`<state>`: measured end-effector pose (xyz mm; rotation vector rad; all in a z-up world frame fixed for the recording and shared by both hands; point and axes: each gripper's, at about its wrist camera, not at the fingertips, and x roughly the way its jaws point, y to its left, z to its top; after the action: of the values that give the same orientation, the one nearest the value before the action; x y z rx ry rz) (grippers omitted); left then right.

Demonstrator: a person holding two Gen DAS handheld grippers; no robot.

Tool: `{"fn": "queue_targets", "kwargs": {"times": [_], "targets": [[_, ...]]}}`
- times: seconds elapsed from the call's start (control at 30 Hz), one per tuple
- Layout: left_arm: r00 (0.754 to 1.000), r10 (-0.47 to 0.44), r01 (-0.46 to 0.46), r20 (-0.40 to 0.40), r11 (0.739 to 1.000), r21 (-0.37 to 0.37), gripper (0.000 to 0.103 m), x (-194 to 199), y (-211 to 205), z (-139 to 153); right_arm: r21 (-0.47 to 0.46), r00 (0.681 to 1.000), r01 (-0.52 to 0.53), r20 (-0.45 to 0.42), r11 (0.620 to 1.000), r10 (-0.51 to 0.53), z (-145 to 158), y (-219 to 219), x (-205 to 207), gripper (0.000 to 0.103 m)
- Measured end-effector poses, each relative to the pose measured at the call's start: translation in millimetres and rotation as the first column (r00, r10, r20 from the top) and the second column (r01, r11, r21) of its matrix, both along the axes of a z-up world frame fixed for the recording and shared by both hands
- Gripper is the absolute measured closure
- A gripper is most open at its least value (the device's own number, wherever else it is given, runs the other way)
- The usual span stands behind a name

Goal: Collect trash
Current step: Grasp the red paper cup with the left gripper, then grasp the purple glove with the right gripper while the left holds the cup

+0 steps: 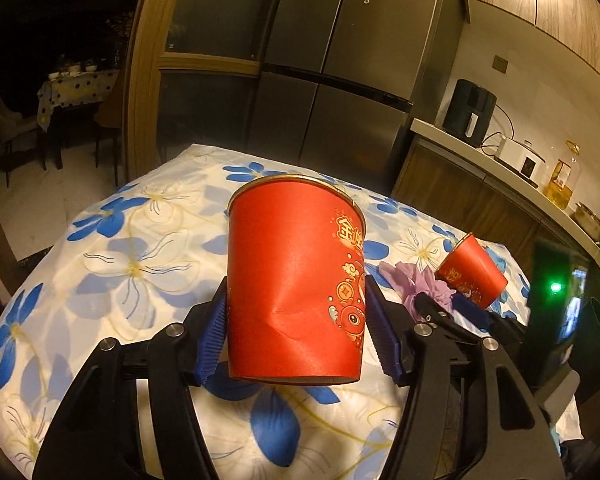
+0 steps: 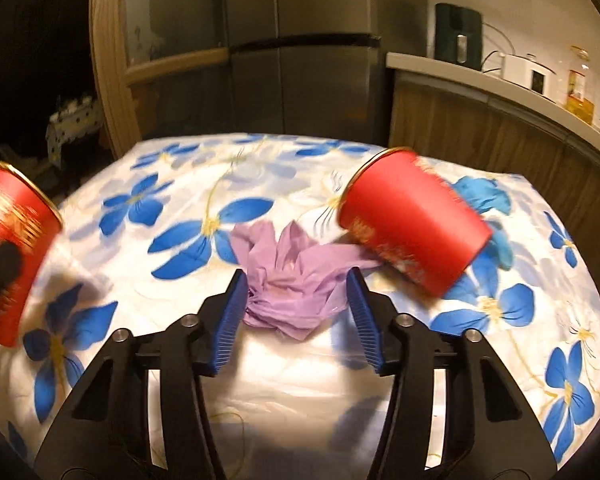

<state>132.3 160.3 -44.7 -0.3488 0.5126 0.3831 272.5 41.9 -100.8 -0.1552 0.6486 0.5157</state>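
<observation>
My left gripper [image 1: 296,328] is shut on a dented red paper cup [image 1: 292,280] and holds it upright above the flowered tablecloth [image 1: 100,264]; this cup also shows at the left edge of the right wrist view [image 2: 12,248]. My right gripper [image 2: 296,300] is open with a crumpled purple wrapper [image 2: 288,280] between its blue pads [image 2: 230,320]. A second red cup [image 2: 412,228] lies on its side just right of the wrapper, touching it. In the left wrist view the second cup [image 1: 472,276], the wrapper [image 1: 416,284] and the right gripper [image 1: 448,308] show at right.
A blue crumpled scrap [image 2: 484,200] lies behind the tipped cup. A steel fridge [image 1: 332,60] stands past the table. A counter [image 1: 500,168] at right carries an air fryer [image 1: 468,112], a white appliance and an oil bottle. A dark dining room lies at left.
</observation>
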Motion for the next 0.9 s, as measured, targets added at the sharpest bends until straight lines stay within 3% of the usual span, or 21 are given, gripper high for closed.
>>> {"fn": "queue_targets", "kwargs": {"times": [0.13, 0.3, 0.57, 0.9], "targets": [[1.0, -0.004, 0.004, 0.003, 1.0, 0.001, 0.042, -2, -1, 3, -0.034, 0.999, -0.034, 0.012, 0.999, 0.035, -2, 8, -5, 0.078], [1.0, -0.006, 0.005, 0.009, 1.0, 0.015, 0.042, -6, -3, 6, -0.026, 0.997, -0.064, 0.047, 0.998, 0.065, 4, 7, -14, 0.093], [1.0, -0.017, 0.016, 0.011, 0.999, 0.036, 0.042, -9, -16, 11, 0.028, 0.991, -0.059, 0.123, 0.998, 0.056, 35, -19, -43, 0.095], [0.996, -0.08, 0.077, 0.032, 0.995, 0.07, 0.042, -14, -62, 20, 0.106, 0.982, -0.009, 0.186, 0.994, -0.011, 68, -83, -76, 0.096]]}}
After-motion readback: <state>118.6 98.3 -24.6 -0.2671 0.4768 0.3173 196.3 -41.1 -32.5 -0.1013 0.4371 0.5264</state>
